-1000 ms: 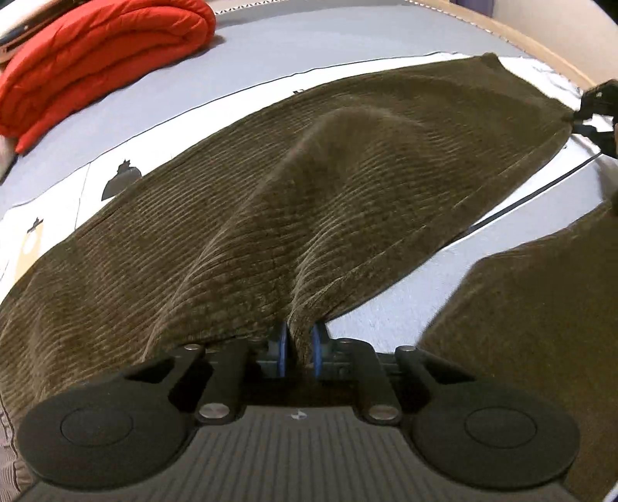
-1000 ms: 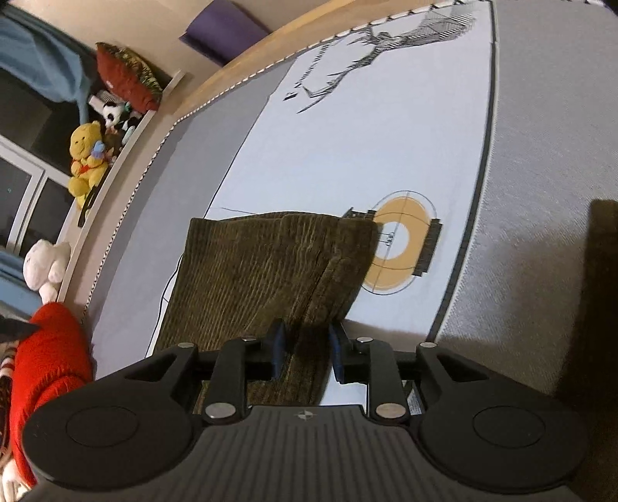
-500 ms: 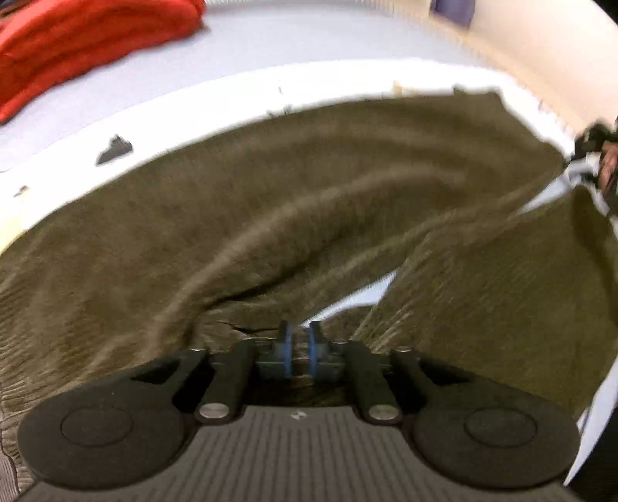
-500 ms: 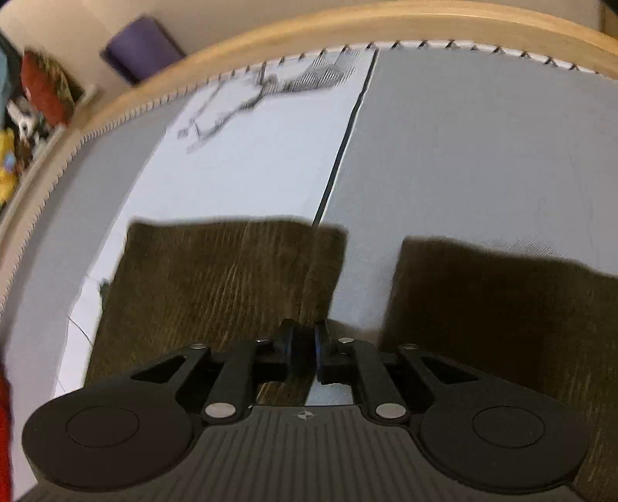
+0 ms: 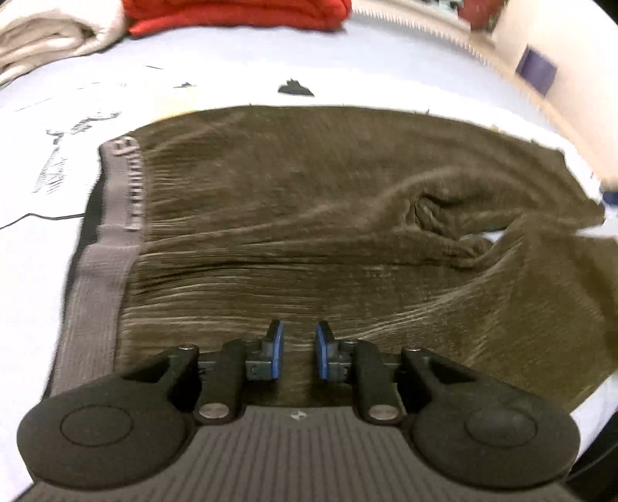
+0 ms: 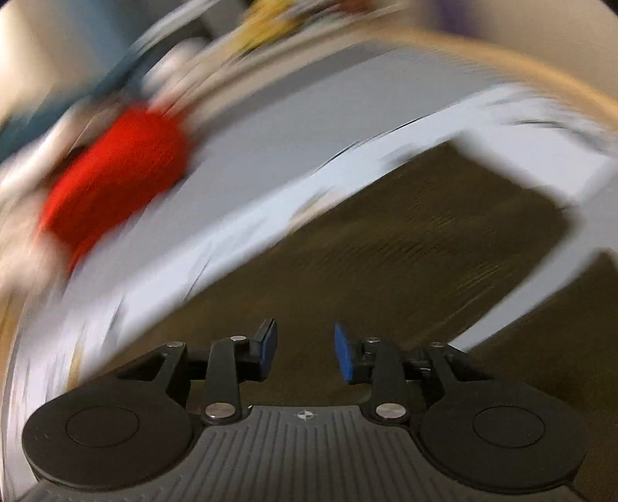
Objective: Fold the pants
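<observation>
The brown corduroy pants (image 5: pixel 309 216) lie spread on the bed, grey waistband (image 5: pixel 104 247) at the left, legs running right with a rumpled fold (image 5: pixel 436 216) between them. My left gripper (image 5: pixel 297 347) is open and empty just above the near leg. In the blurred right wrist view the pants (image 6: pixel 386 262) fill the lower middle, and my right gripper (image 6: pixel 305 349) is open and empty over them.
A folded red garment (image 5: pixel 239 11) and a cream one (image 5: pixel 50 34) lie at the far side of the bed; the red one also shows in the right wrist view (image 6: pixel 116 173). The printed sheet (image 5: pixel 46 309) surrounds the pants. A thin black cable (image 5: pixel 38 218) runs at left.
Both grippers let go of the pants and opened. The leg they held now lies down beside the other. Both cameras swung round; the right view is motion-blurred.
</observation>
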A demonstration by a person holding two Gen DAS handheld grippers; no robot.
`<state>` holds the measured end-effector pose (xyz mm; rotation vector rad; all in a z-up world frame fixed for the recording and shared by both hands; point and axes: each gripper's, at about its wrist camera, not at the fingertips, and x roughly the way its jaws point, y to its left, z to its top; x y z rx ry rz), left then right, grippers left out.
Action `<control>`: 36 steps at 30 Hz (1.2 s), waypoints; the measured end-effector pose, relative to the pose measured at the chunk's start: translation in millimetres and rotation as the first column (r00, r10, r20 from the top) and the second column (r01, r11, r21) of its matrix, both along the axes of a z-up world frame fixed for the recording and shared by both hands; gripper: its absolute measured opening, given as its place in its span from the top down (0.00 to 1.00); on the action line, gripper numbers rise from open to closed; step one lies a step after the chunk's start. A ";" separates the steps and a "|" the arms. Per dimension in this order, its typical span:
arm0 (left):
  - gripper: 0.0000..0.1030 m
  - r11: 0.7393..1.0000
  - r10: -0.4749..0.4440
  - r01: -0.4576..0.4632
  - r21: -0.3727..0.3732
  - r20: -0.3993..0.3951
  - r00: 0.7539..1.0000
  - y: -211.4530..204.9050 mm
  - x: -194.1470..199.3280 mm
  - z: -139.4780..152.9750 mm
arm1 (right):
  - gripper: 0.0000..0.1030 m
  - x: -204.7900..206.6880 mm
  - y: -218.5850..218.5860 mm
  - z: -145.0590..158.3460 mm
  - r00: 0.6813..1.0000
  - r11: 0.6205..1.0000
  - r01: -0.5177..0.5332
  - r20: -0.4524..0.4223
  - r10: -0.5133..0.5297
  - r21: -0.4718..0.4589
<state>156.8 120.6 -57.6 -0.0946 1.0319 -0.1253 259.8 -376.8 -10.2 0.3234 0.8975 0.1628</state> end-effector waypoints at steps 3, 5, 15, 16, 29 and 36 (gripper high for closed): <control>0.74 0.999 0.005 -0.003 -0.051 0.042 0.999 12.4 -16.8 6.4 | 0.66 -41.2 75.6 -10.6 0.966 0.956 -0.257 -0.009 0.259 -0.143; 0.73 0.998 0.009 -0.007 -0.055 0.034 0.999 14.1 -24.3 -0.6 | 0.66 -68.9 112.7 -26.2 0.939 0.923 -0.342 -0.036 0.341 -0.175; 0.55 0.989 0.117 -0.108 -0.103 0.078 0.990 30.9 -26.9 -1.7 | 0.82 -136.8 149.7 -81.0 0.954 0.890 -0.285 -0.197 0.227 -0.355; 0.54 0.985 0.136 -0.127 -0.120 0.072 0.988 35.5 -26.5 -2.1 | 0.86 -143.5 144.5 -80.6 0.961 0.905 -0.248 -0.207 0.184 -0.345; 0.42 0.865 0.495 -0.479 -0.150 0.094 0.864 116.3 -44.4 14.8 | 0.63 -186.0 104.6 -71.2 0.988 0.945 0.114 -0.061 -0.139 -0.306; 0.29 0.844 0.522 -0.520 -0.132 -0.026 0.853 131.6 -38.5 3.1 | 0.39 -194.9 35.5 -75.8 0.831 0.831 0.522 -0.106 -0.546 -0.191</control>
